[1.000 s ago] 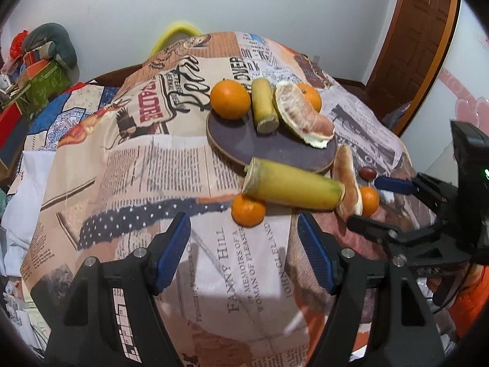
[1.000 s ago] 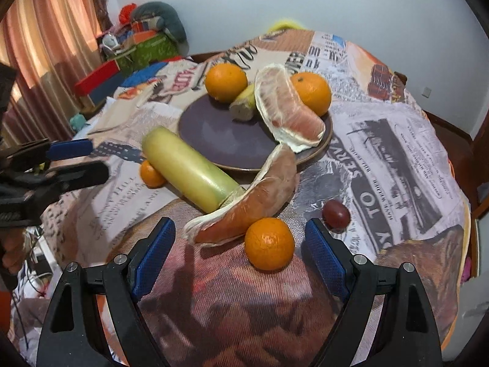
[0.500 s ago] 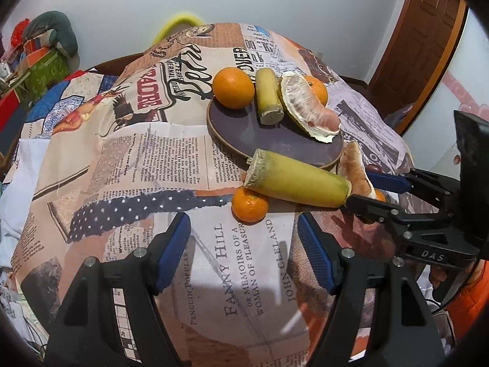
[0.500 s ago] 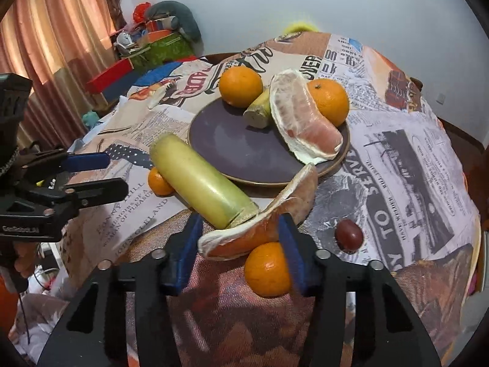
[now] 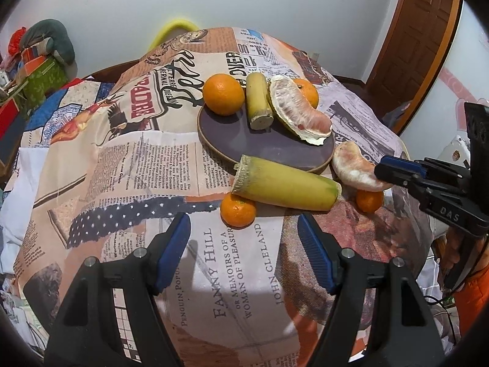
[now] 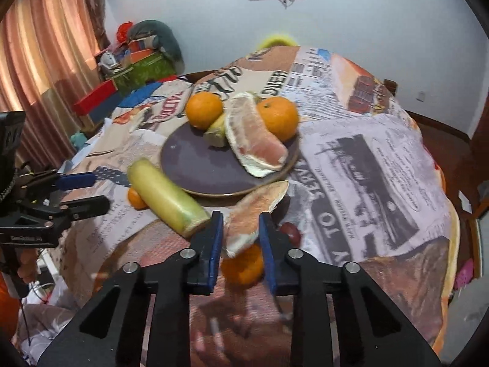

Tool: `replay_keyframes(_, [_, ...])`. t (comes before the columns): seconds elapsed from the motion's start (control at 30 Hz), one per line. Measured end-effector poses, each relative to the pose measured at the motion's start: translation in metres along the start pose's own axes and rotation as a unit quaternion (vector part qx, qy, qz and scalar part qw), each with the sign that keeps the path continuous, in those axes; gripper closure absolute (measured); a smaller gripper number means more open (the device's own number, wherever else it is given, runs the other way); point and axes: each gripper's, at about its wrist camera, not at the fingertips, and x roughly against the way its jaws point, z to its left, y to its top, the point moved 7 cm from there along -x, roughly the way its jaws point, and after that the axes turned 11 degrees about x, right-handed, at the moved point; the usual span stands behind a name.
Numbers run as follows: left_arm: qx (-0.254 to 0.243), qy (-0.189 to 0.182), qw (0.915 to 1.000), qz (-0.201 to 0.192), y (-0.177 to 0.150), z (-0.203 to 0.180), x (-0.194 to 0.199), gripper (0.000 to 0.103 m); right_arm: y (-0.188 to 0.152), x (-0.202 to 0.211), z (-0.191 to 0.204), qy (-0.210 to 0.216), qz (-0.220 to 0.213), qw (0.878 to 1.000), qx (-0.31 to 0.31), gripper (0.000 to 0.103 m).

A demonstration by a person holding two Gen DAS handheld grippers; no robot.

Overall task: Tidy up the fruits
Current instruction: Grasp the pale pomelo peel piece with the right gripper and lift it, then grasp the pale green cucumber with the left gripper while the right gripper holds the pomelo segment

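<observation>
The right tongs (image 6: 239, 235) pinch the near end of a peeled pomelo segment (image 6: 255, 211), its far tip reaching toward the plate (image 6: 195, 168) just ahead; the soft flesh could tear or slip out, I judge, since only one end is gripped and the rest overhangs. It could also clip the sugarcane piece (image 6: 166, 195) just left of the tongs. The left tongs (image 5: 244, 253) hover spread wide and empty, level over the table (image 5: 238, 290), a small orange (image 5: 237, 211) just ahead.

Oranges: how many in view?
4. Two on the plate: left orange, back orange. Two on the cloth: one by the sugarcane, one under the gripped pomelo segment.
</observation>
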Motion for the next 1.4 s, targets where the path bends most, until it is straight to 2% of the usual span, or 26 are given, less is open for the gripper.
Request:
replay_keyframes(0.27, [0.003,-0.004,1.0000,0.003,0.006,-0.009,-0.007,0.031,-0.005,0.002,-0.027,-0.027,0.010,0.999,-0.020,0.083])
replay_keyframes(0.43, [-0.002,-0.012,0.9998,0.018,0.011,-0.023,-0.019,0.031,-0.006,0.003,-0.032,-0.024,0.010,0.999,-0.027,0.083])
replay_keyframes(0.67, [0.001,-0.041,0.9983,0.040,0.004,-0.045,-0.025,0.031,-0.005,0.003,-0.029,-0.024,0.007,1.000,-0.014,0.081])
replay_keyframes(0.77, [-0.002,-0.030,0.9983,0.049,0.001,-0.056,-0.034,0.031,-0.005,0.002,-0.031,-0.018,0.003,1.000,-0.020,0.078])
replay_keyframes(0.83, [0.005,-0.019,0.9984,0.053,0.001,-0.060,-0.040,0.023,-0.006,0.002,-0.034,-0.015,0.000,1.000,-0.026,0.076])
replay_keyframes(0.9, [0.026,-0.006,0.9980,0.057,0.001,-0.064,-0.049,0.010,-0.007,0.004,-0.035,-0.012,-0.002,0.999,-0.029,0.075])
replay_keyframes(1.0, [0.058,0.014,0.9964,0.060,0.003,-0.063,-0.060,0.008,-0.010,0.006,-0.039,-0.008,-0.006,0.999,-0.037,0.074])
replay_keyframes(1.07, [0.083,0.024,0.9942,0.063,0.003,-0.058,-0.070,0.008,-0.012,0.008,-0.041,-0.006,-0.009,0.999,-0.040,0.073])
replay_keyframes(1.17, [0.119,0.021,0.9900,0.072,0.002,-0.053,-0.081,0.008,-0.014,0.011,-0.043,-0.005,-0.012,0.999,-0.040,0.071])
replay_keyframes(1.23, [0.121,0.024,0.9903,0.064,0.003,-0.054,-0.081,0.009,-0.016,0.012,-0.044,-0.005,-0.013,0.999,-0.040,0.070])
replay_keyframes(1.27, [0.116,0.024,0.9913,0.056,0.003,-0.055,-0.080,0.016,-0.017,0.012,-0.044,-0.004,-0.014,0.999,-0.041,0.069])
replay_keyframes(1.33, [0.115,0.019,0.9917,0.055,0.002,-0.054,-0.080,0.018,-0.018,0.013,-0.045,-0.003,-0.015,0.999,-0.043,0.067])
replay_keyframes(1.4, [0.111,0.009,0.9923,0.053,0.001,-0.054,-0.077,0.024,-0.017,0.013,-0.046,-0.002,-0.016,0.999,-0.044,0.066])
